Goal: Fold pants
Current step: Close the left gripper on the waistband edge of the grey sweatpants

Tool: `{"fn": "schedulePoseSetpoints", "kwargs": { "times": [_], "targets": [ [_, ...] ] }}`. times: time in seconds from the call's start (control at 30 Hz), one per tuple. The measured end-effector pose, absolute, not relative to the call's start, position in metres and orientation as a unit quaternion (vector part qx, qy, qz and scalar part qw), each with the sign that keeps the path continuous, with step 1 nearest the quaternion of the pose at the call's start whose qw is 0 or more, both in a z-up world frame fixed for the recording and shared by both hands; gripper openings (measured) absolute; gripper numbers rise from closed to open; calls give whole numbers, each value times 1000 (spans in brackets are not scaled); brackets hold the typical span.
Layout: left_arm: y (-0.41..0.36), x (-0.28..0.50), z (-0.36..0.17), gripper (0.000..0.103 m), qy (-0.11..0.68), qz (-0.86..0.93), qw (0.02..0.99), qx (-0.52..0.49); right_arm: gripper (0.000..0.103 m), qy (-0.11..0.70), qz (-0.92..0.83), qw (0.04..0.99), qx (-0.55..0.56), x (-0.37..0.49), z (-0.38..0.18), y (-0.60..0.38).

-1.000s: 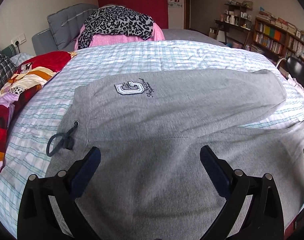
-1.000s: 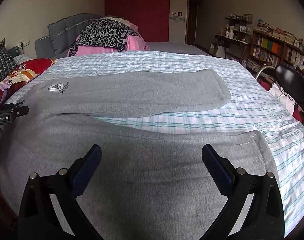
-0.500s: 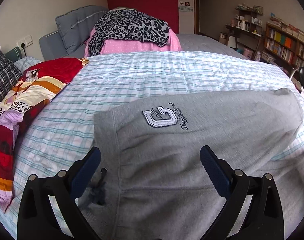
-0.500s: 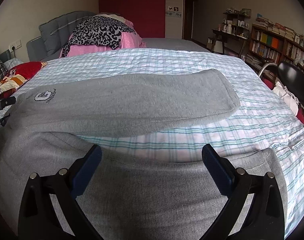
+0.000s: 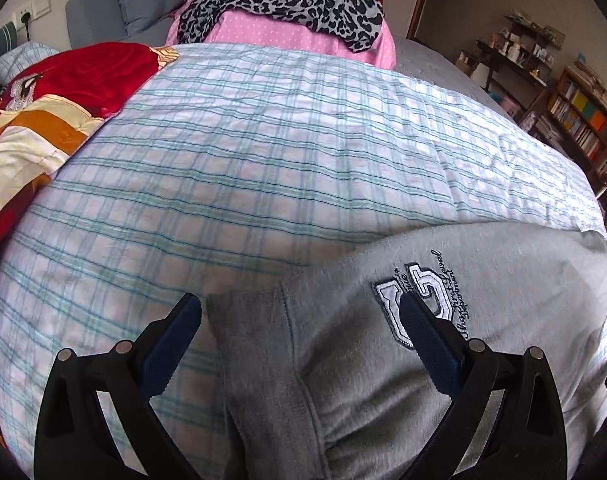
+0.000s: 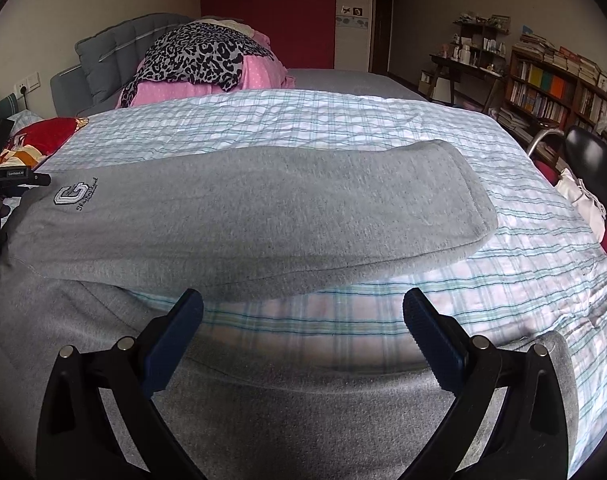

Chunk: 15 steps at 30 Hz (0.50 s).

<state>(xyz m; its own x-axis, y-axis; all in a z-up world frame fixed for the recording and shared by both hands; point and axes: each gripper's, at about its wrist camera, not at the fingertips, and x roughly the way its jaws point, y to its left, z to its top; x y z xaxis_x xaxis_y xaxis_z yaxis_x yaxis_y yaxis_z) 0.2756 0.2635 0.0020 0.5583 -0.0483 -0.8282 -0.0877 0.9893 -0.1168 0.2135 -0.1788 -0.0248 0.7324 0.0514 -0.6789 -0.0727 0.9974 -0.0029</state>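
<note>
Bed with a plaid sheet (image 6: 343, 120) fills both views; grey sweatpants (image 6: 263, 216) lie across its near half, waistband toward the left side, legs running right. Progress estimate: barely started. The two legs are still splayed apart with a wedge of sheet showing between them in the right wrist view, so the lengthwise fold (leg onto leg) is not done, and the cross folds after it are all still to do. Far leg lies flat and smooth, cuff end rounded; near leg sits under the right gripper, its cuff (image 6: 555, 360) at lower right. Fabric is thick fleece, few wrinkles, some bunching at the waistband (image 5: 263, 360) in the left wrist view. Sewn letter patch (image 5: 419, 304) sits at the hip. Left gripper (image 5: 299, 320): jaws spread wide over the waistband corner, nothing pinched. Right gripper (image 6: 303, 316): also spread, hovering over the near leg, holding nothing. Clutter well clear: leopard-print cloth (image 6: 199, 56) on pink bedding at the head, red blanket (image 5: 63, 92) to the left.
</note>
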Motion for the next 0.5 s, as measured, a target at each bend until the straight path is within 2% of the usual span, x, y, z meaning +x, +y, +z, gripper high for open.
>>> {"fn": "schedulePoseSetpoints", "kwargs": {
  "times": [0.07,0.13,0.2,0.27,0.33,0.37,0.5],
  "targets": [
    [266,282,-3,97,477,5,876,-77,101,369,36,929,-7,220,-25,-183],
    [267,286,-9,87,484,11,872,-70,101,374,38,927,3,227,-26,-187],
    [268,291,-18,73,497,14,865,-71,101,376,37,926,11,234,-26,-192],
    [270,291,-22,68,498,16,864,-73,101,376,36,926,19,239,-25,-197],
    [272,288,-21,53,490,11,869,-76,101,374,33,927,22,245,-24,-203],
    [272,287,-20,40,485,-1,870,-85,101,373,29,927,21,248,-23,-208],
    [264,278,-12,30,459,-10,885,-76,101,367,-3,930,24,266,-16,-236]
  ]
}}
